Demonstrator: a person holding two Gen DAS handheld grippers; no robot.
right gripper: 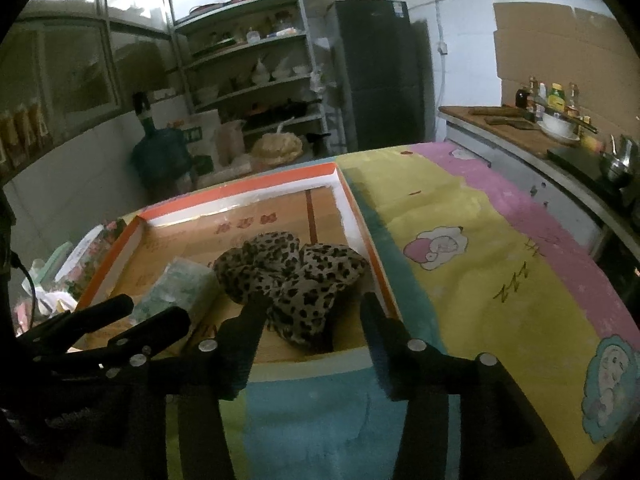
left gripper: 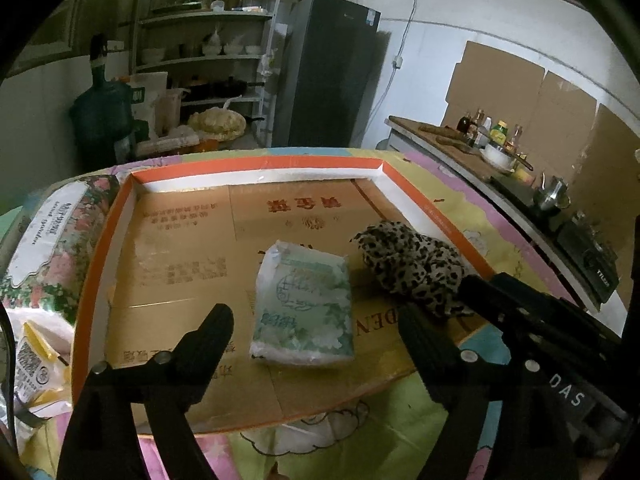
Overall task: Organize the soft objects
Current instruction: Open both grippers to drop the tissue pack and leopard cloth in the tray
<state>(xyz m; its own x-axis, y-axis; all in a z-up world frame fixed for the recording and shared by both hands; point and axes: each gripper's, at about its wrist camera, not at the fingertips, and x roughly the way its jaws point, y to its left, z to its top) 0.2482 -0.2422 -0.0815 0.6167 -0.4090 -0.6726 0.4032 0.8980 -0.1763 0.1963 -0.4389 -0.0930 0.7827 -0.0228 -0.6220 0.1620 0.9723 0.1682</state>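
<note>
Now both tools stand spread over the shallow orange-edged box (left gripper: 96, 264). Left gripper (left gripper: 316, 324) frames the green tissue pack (left gripper: 304, 304) without touching it; the leopard cloth (right gripper: 292, 276) lies at the pack's three o'clock, between the right gripper (right gripper: 312, 312) jaws, unpinched.

Green tissue pack (left gripper: 304, 306) flat in orange-rimmed tray (left gripper: 256, 163); leopard cloth (left gripper: 416, 268) bunched just beside, R side.

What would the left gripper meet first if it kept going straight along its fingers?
Most likely the green tissue pack, lying flat in the orange-rimmed tray between the open left gripper fingers' line; depth is uncertain.
</note>
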